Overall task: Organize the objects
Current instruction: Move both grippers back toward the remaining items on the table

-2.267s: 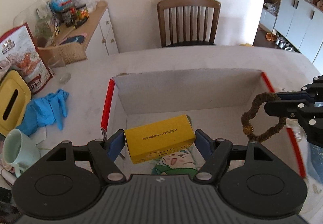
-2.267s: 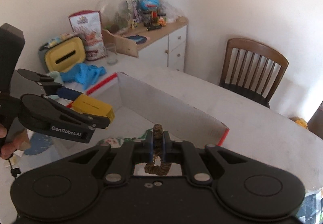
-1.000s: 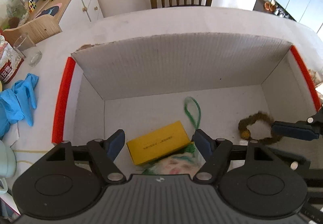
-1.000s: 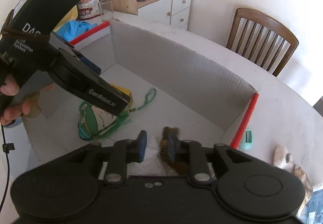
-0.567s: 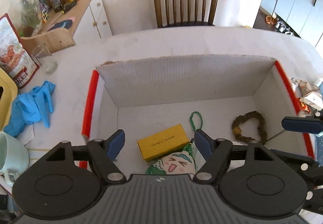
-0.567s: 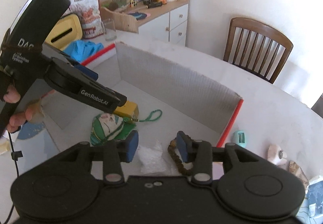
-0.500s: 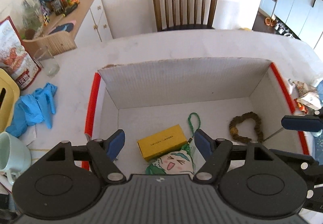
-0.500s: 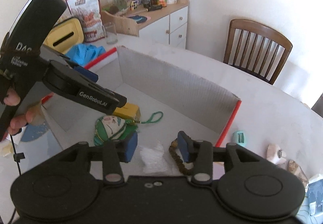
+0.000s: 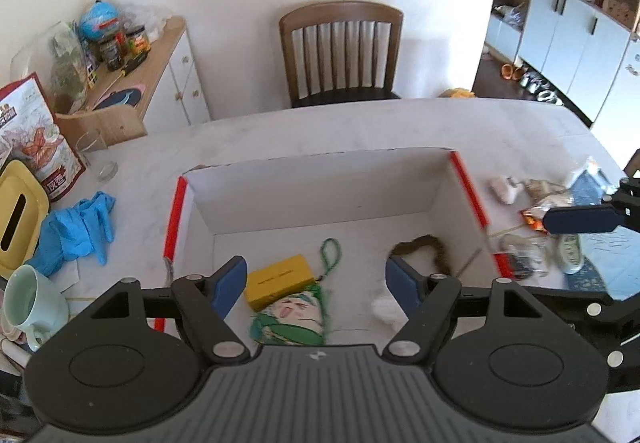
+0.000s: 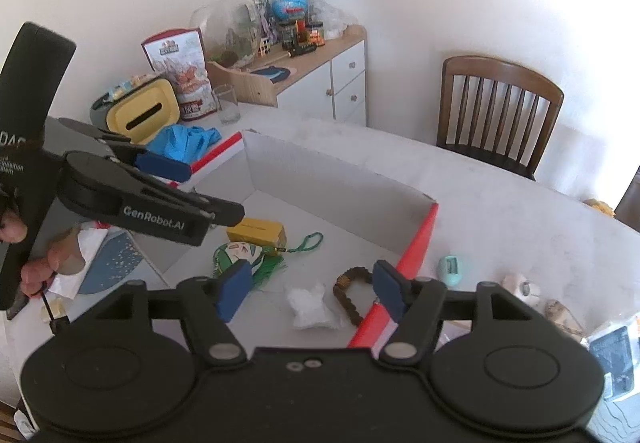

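- Left wrist view: the left gripper hung above the open white cardboard box with red-taped edges, blue pads spread wide with nothing pinched between them. Its jaws had just been opening a touch more.
- Down on the box floor sat the small yellow rectangular carton, lying flat, with the green-haired cartoon-face plush charm touching its near side, and the charm's green cord loop stretched away toward the far wall.
- The brown beaded bracelet ring lay toward the right side of the box floor, well apart from the carton, with a small crumpled white plastic bag near it.
- One blue pad of the right gripper poked in from the right edge, out over the clutter on the white table beside the box.
- Outside the box on the left: a bunch of blue rubber gloves and a pale green ceramic mug.
- Right wrist view: the right gripper had just been opening, pads now apart and empty. The bracelet lay loose on the box floor below, right by the red right edge, next to the white bag.
- The carton and plush charm sat further left in the box, under the left gripper, held in the person's hand.
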{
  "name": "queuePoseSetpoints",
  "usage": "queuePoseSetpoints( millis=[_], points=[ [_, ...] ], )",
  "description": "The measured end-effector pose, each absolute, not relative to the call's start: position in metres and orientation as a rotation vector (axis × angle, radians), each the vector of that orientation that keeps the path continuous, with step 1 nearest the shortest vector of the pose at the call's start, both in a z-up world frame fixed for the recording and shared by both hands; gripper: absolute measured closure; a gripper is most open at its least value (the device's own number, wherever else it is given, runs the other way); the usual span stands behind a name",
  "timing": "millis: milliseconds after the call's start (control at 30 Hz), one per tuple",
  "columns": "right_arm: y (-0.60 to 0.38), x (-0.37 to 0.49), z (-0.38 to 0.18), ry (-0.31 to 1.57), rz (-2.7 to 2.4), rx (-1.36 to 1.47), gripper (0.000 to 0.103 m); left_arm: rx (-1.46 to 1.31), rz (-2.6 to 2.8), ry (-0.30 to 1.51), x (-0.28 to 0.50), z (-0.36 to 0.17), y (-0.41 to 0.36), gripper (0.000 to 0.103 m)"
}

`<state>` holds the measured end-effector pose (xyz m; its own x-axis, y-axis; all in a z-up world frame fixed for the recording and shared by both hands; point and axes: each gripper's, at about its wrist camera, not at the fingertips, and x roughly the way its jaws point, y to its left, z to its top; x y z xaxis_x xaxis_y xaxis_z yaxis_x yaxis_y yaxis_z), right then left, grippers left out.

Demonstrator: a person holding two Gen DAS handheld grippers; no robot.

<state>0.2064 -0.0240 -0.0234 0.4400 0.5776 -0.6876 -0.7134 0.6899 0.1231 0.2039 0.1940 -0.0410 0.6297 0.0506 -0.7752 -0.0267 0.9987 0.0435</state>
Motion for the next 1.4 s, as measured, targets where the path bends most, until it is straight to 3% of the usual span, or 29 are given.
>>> queuePoseSetpoints(
  millis=[333, 667, 1033, 1400],
  points=[
    [-0.076, 0.196, -0.007, 0.745, 0.829, -0.161, 0.023, 0.057, 0.019, 0.832, 0.18, -0.018, 0.142, 0.017],
    [-0.153, 0.19, 0.003, 0.686, 0.795, -0.12, 0.001, 0.058, 0.003, 0.793, 0.169, -0.01, 0.088, 0.013],
    [-0.251, 0.197, -0.009, 0.699, 0.696, -0.1, 0.001, 0.035, -0.086, 0.775, 0.169, -0.02, 0.016, 0.002],
    [-0.321, 0.221, -0.037, 0.752, 0.591, -0.091, 0.001, 0.033, -0.14, 0.832, 0.181, -0.066, -0.043, 0.001]
  ],
)
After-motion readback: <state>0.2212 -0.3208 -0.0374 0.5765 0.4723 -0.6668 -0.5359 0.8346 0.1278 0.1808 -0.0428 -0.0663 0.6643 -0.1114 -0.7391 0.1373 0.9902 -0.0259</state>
